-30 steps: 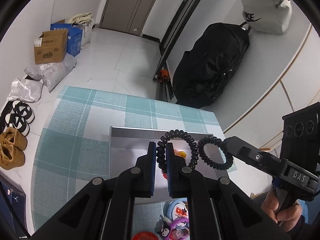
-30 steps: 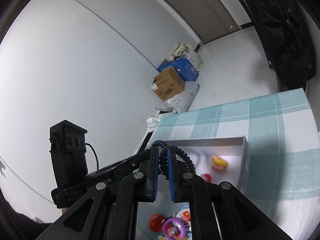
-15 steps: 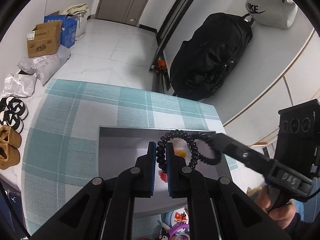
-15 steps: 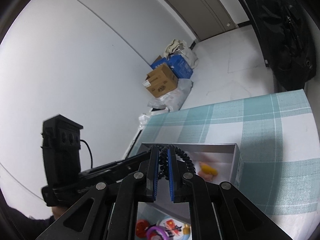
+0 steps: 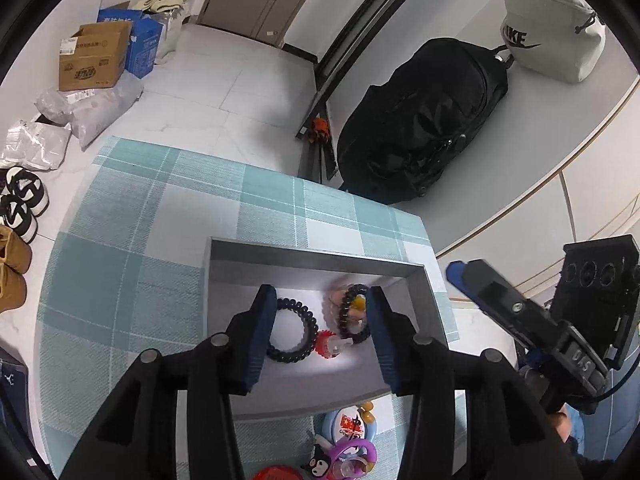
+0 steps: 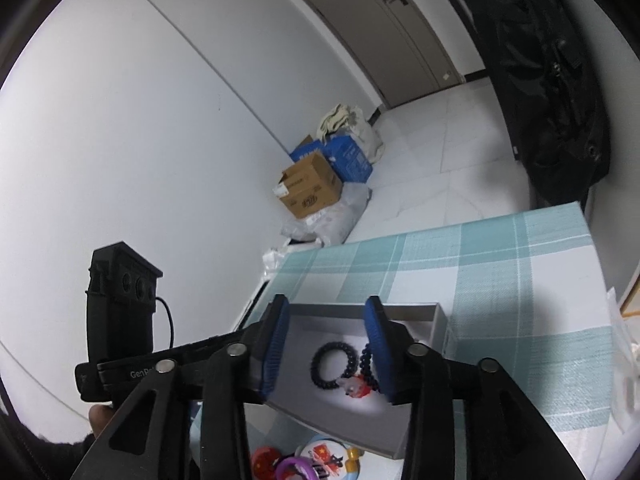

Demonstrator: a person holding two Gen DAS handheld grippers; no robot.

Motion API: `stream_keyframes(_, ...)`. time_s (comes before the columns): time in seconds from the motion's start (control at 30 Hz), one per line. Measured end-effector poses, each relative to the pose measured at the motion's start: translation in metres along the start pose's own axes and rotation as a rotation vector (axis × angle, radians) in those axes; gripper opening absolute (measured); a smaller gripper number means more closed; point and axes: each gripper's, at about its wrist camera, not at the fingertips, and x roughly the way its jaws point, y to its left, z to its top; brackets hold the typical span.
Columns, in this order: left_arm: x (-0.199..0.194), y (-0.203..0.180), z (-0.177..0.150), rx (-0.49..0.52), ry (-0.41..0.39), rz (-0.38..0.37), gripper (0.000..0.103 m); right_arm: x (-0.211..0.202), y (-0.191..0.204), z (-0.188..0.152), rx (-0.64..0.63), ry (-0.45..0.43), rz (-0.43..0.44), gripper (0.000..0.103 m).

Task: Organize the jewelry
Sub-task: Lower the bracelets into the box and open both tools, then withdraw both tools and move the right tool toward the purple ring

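Note:
A grey open box point(image 5: 312, 262) sits on the teal checked cloth. Two black coil hair ties lie inside it: one on the left point(image 5: 292, 334), one on the right point(image 5: 352, 314), beside a red trinket point(image 5: 329, 345) and a yellow one point(image 5: 359, 303). My left gripper point(image 5: 320, 332) is open and empty above the box. My right gripper point(image 6: 326, 346) is open and empty too, over the same box point(image 6: 360, 312), where the left hair tie point(image 6: 333, 366) shows between its fingers. The right gripper also shows in the left wrist view point(image 5: 520, 312), at the box's right.
Several small trinkets, a round badge point(image 5: 349, 424) and a purple ring point(image 5: 352, 454) lie on the cloth in front of the box. A black backpack point(image 5: 424, 120) and cardboard boxes point(image 5: 94, 60) stand on the floor beyond the table. Shoes lie on the floor at the left.
Both grippers were shut on the black coil hair ties above the box. Both have opened, and the two hair ties now lie inside the box.

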Motion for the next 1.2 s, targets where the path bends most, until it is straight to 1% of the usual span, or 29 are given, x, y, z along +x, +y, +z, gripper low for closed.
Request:
stream_keyframes(0.1,-0.001,-0.003,-0.002,0.014,-0.008,0.029,0.041,-0.005,0.001,-0.001,-0.004,-0.020,-0.009,0.056)
stream_keyframes(0.17,-0.003,-0.006,-0.004,0.031,-0.013,0.055,0.041,-0.008,0.002,-0.002,-0.013,-0.027,-0.014,0.058)
stream_keyframes(0.2,-0.006,-0.008,-0.005,0.042,-0.024,0.068,0.041,-0.010,0.003,-0.003,-0.019,-0.030,-0.017,0.060)
stream_keyframes(0.23,-0.008,-0.009,-0.006,0.048,-0.033,0.073,0.041,-0.010,0.004,-0.003,-0.022,-0.033,-0.020,0.064)
stream_keyframes(0.33,-0.013,-0.014,-0.011,0.080,-0.059,0.104,0.041,-0.015,0.009,-0.007,-0.041,-0.049,-0.019,0.070)
stream_keyframes(0.4,-0.016,-0.016,-0.015,0.098,-0.072,0.121,0.042,-0.018,0.015,-0.010,-0.061,-0.053,-0.020,0.071)
stream_keyframes(0.53,-0.024,-0.019,-0.021,0.119,-0.100,0.153,0.042,-0.022,0.024,-0.018,-0.103,-0.054,-0.047,0.077)
stream_keyframes(0.63,-0.030,-0.019,-0.029,0.119,-0.121,0.182,0.044,-0.026,0.028,-0.024,-0.115,-0.052,-0.065,0.080)
stream_keyframes(0.7,-0.034,-0.017,-0.034,0.104,-0.130,0.190,0.054,-0.028,0.029,-0.029,-0.118,-0.050,-0.078,0.081)
stream_keyframes(0.8,-0.041,-0.014,-0.043,0.086,-0.152,0.213,0.062,-0.033,0.033,-0.037,-0.129,-0.046,-0.099,0.083)
stream_keyframes(0.83,-0.041,-0.013,-0.047,0.089,-0.151,0.231,0.063,-0.034,0.034,-0.039,-0.133,-0.045,-0.107,0.085)
stream_keyframes(0.9,-0.039,-0.009,-0.053,0.084,-0.139,0.262,0.063,-0.036,0.037,-0.047,-0.147,-0.041,-0.126,0.086)
stream_keyframes(1.03,-0.039,-0.002,-0.062,0.063,-0.125,0.283,0.063,-0.035,0.042,-0.058,-0.171,-0.012,-0.151,0.087)
stream_keyframes(1.2,-0.041,0.000,-0.072,0.091,-0.123,0.347,0.064,-0.033,0.052,-0.073,-0.227,0.032,-0.180,0.090)
